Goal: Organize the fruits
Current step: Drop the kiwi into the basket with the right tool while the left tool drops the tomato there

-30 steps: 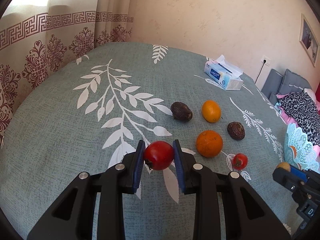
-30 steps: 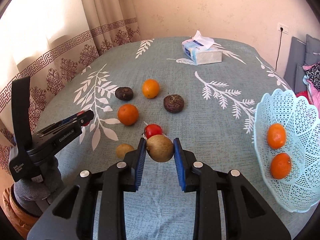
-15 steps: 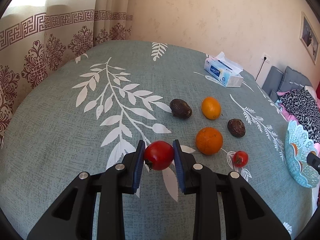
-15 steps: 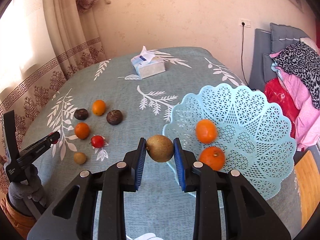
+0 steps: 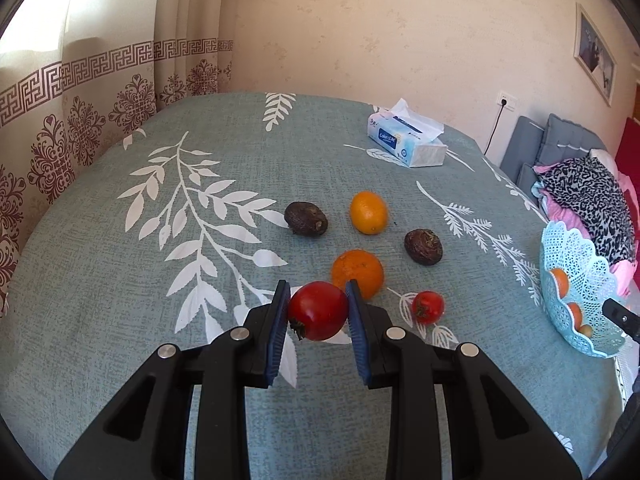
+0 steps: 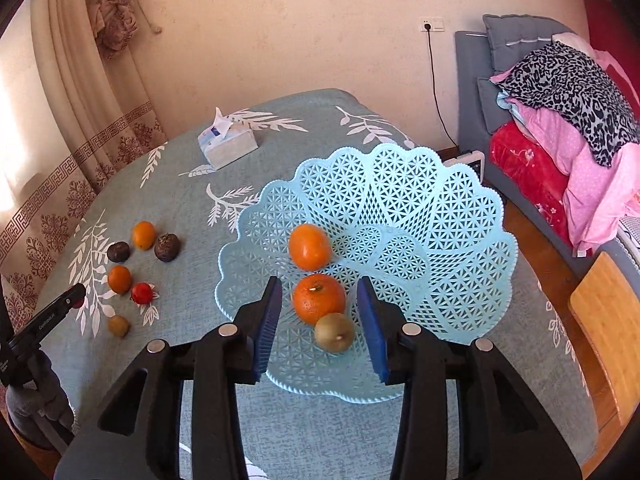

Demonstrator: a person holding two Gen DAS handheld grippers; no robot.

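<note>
My left gripper (image 5: 318, 310) is shut on a red tomato (image 5: 318, 311) and holds it above the table. My right gripper (image 6: 320, 312) is open over the light blue lattice basket (image 6: 420, 208). A brown kiwi (image 6: 335, 332) lies in the basket between its fingers, beside two oranges (image 6: 318, 298). On the cloth lie two more oranges (image 5: 357, 274), two dark brown fruits (image 5: 306, 219), a small tomato (image 5: 428, 307) and, in the right wrist view, another kiwi (image 6: 119, 326). The basket also shows at the right edge of the left wrist view (image 5: 576, 280).
A tissue box (image 5: 408, 140) stands at the far side of the table. Curtains (image 5: 80, 100) hang at the left. A sofa with piled clothes (image 6: 568, 100) lies beyond the basket. A wooden stool (image 6: 608, 320) stands at the right.
My right gripper has moved over the basket, opened and let the kiwi go into it. My left gripper has shifted slightly toward the fruits, still holding the tomato.
</note>
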